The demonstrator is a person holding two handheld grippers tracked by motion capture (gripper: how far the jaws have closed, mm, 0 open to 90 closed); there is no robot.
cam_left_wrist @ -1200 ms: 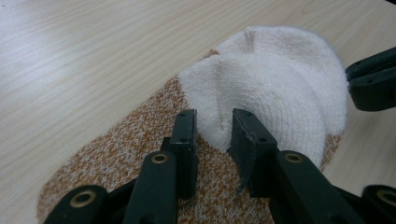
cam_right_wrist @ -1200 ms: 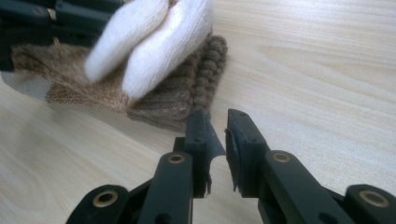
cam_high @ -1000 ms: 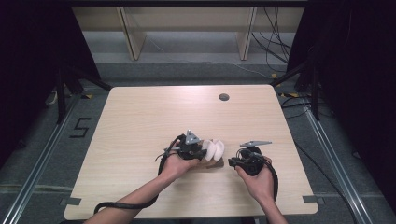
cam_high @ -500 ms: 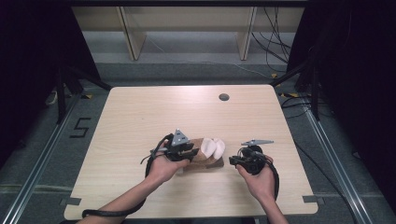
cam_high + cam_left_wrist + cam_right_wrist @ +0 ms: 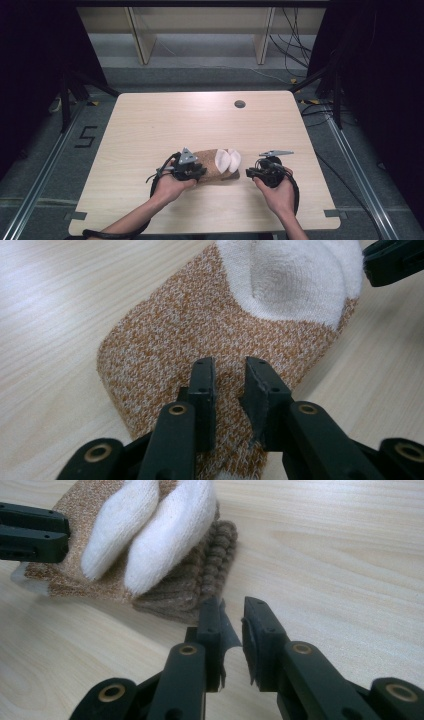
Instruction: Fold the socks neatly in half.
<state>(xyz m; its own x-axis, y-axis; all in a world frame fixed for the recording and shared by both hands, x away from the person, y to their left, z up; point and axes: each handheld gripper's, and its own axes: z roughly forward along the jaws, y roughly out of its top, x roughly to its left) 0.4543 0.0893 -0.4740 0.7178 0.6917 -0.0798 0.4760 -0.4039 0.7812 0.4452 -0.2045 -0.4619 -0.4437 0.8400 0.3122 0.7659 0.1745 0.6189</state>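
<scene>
Pinching a fold of the sock [image 5: 200,315] in the nearly closed left tongs [image 5: 227,375]; holding the right tongs [image 5: 231,612] slightly apart and empty, just short of its ribbed cuff [image 5: 200,580]. Risking the shallow pinch slipping off under any sideways pull, leaving the sock bunched.

folded brown-and-white socks [image 5: 220,166] flat on table [image 5: 200,120]

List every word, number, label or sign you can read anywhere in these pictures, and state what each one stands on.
"5": a dark digit marked on the grey floor, left of the table in the high view.
No other writing can be read: the folded socks, the left gripper and the right gripper carry no legible label or brand.
</scene>
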